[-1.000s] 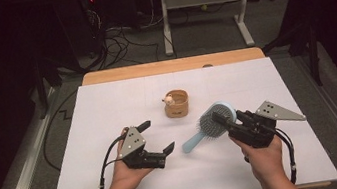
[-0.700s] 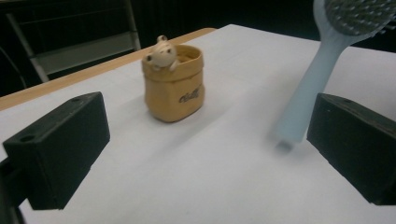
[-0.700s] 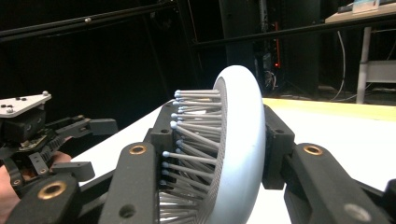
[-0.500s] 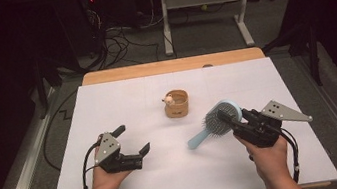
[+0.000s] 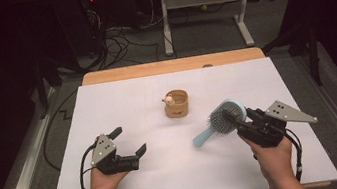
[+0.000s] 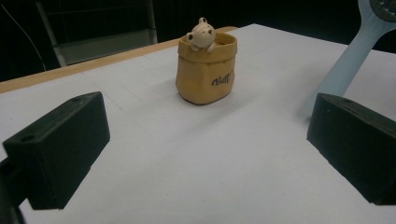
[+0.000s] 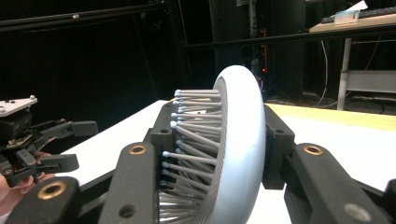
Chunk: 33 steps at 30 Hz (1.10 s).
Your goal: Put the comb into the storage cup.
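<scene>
We clamp the brush [image 5: 226,119] by its round head in our right hand-held gripper [image 5: 241,123], handle slanting down to the table [image 5: 274,73] so it can swing toward the pot [image 5: 177,104] ahead, while our left hand-held gripper [image 5: 131,143] hovers wide open and empty.

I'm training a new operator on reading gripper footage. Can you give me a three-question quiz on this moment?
1. True or false: the right gripper is clamped on the head of the hairbrush.
2. What peeks over the rim of the tan pot?
3. The left gripper is: A) shut on the pot, B) open with nothing between its jaws, C) holding the brush handle.

Key
1. True: the jaws squeeze the brush head from both sides.
2. A small bear figure.
3. B.
</scene>
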Each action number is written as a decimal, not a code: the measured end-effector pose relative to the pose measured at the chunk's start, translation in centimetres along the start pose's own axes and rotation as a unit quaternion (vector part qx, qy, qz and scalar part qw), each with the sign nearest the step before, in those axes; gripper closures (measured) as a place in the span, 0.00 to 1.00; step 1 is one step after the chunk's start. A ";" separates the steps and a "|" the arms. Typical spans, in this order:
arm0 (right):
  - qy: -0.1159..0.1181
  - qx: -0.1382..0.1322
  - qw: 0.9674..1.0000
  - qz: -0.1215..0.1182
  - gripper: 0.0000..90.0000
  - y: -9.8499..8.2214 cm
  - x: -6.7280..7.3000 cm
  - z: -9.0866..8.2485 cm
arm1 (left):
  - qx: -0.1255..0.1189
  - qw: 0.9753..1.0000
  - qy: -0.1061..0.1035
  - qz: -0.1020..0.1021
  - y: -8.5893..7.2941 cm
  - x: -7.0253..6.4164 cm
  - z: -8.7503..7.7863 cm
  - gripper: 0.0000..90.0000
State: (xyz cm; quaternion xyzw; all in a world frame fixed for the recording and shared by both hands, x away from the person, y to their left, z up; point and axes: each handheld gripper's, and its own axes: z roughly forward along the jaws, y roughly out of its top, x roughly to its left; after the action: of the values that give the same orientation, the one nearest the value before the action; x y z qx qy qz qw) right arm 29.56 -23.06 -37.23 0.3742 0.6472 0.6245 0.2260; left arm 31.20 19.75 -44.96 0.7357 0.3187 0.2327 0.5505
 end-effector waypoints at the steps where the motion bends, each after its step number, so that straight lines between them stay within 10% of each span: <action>1: -0.002 -0.001 1.000 0.000 0.67 0.0 -0.1 -0.1 | -0.001 1.000 0.000 0.001 0.0 0.0 0.0 0.00; 33: -0.058 -0.025 0.996 -0.063 0.66 0.4 -1.2 -2.0 | -0.003 1.000 0.010 0.011 -0.1 0.1 -0.2 0.00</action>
State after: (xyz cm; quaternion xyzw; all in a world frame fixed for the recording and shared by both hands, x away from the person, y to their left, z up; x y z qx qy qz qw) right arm 28.85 -25.28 -36.86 0.3624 0.6392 0.6028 0.3109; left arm 31.08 19.95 -45.02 0.7351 0.3156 0.2474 0.5467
